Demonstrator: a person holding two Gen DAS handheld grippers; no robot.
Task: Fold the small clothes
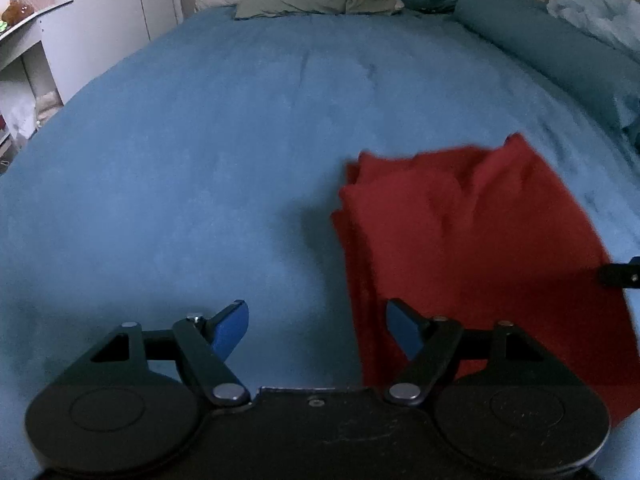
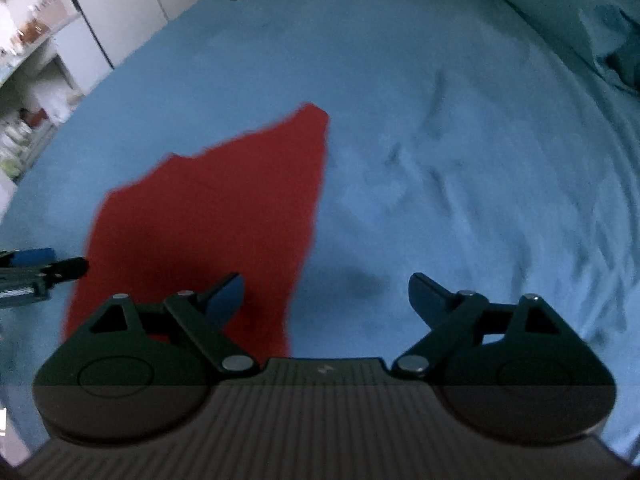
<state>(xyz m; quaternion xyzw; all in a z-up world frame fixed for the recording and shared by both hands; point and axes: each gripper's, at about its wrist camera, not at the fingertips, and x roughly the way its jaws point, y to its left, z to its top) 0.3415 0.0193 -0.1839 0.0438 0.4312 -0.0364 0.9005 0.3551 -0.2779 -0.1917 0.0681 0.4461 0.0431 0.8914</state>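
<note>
The left gripper (image 1: 317,326) hung over the blue bedspread (image 1: 200,152) with its fingers spread wide, holding nothing. The red cloth (image 1: 472,240) lay on the bedspread, just beyond the gripper's right finger (image 1: 404,326).

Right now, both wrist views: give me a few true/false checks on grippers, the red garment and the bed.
1. The left gripper is open and holds nothing. True.
2. The right gripper is shut on the red garment. False: it is open, with nothing between its fingers.
3. The red garment lies on the blue bedsheet. True.
4. The garment hangs in the air. False: it rests on the bed.
5. A green pillow sits at the far end of the bed. True.
</note>
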